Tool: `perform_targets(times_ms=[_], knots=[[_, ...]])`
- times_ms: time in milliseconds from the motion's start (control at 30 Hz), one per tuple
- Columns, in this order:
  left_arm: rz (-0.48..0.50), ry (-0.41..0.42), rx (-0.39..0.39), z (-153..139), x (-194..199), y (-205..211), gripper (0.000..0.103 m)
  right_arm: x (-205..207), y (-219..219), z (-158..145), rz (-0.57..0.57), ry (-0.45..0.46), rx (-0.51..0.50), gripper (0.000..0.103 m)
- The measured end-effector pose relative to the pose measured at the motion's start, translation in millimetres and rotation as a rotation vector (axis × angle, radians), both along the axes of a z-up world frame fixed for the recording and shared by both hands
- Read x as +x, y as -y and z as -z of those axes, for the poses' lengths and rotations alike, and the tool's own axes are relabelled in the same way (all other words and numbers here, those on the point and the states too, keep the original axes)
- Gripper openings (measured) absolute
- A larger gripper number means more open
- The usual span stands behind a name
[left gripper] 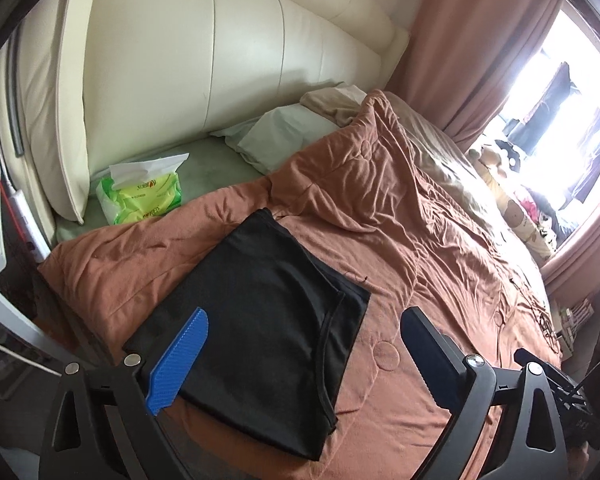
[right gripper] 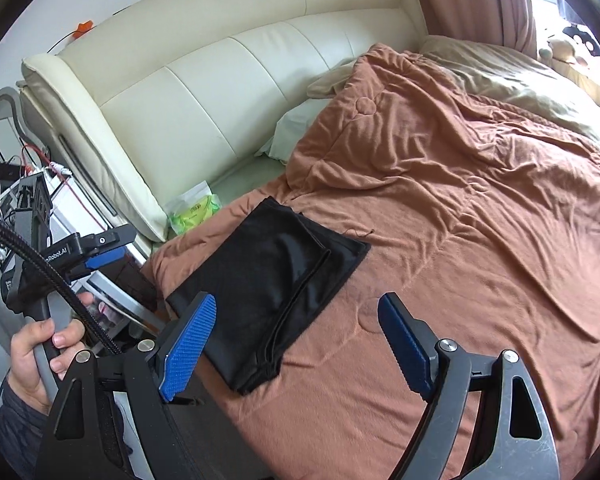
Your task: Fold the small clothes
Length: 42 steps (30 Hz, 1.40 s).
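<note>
Black garment [left gripper: 256,320] folded into a compact rectangle, lying flat on the rust-brown quilt [left gripper: 400,208] just below the green tissue pack [left gripper: 144,196], near the bed's edge; probably set there as a finished fold. Left gripper [left gripper: 304,344] and right gripper [right gripper: 296,340] both tilted down over the garment, fingers spread wide, gripping nothing. Hand [right gripper: 40,360] wrapped round the left gripper's handle, seen from the right wrist.

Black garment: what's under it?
The folded black garment lies on the rust-orange quilt near the bed's edge. Anything between its folds or beneath it is covered.
</note>
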State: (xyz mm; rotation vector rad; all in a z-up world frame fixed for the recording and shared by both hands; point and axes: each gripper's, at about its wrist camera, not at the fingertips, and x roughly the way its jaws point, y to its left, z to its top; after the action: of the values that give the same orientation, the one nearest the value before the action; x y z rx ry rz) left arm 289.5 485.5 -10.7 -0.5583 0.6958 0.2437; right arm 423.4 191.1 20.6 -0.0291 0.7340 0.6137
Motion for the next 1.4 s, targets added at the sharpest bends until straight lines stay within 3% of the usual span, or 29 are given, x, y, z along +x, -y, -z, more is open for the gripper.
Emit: perform_targets(times_ms=[67,167,267,833,1100,1400], knots=[[0.011,0.009,-0.001,-6,-11,14,0.098,-19,11,-9,-0.008,0.031,-0.016,0.096],[0.027,0.020,0.055,-17,-26,38,0.101,-47,25,-18,-0.018,0.076,-0.048,0.103],[0.026,0.027,0.104,-24,-40,60,0.103,-70,40,-25,-0.015,0.083,-0.057,0.103],[0.141,0.045,0.170,-34,-105,165,0.103,-177,128,-55,-0.001,0.126,0.010,0.103],[0.154,0.081,0.207,-38,-134,209,0.103,-224,167,-52,0.034,0.192,0.015,0.103],[0.174,0.119,0.244,-32,-162,246,0.103,-267,202,-27,0.070,0.214,0.017,0.103]])
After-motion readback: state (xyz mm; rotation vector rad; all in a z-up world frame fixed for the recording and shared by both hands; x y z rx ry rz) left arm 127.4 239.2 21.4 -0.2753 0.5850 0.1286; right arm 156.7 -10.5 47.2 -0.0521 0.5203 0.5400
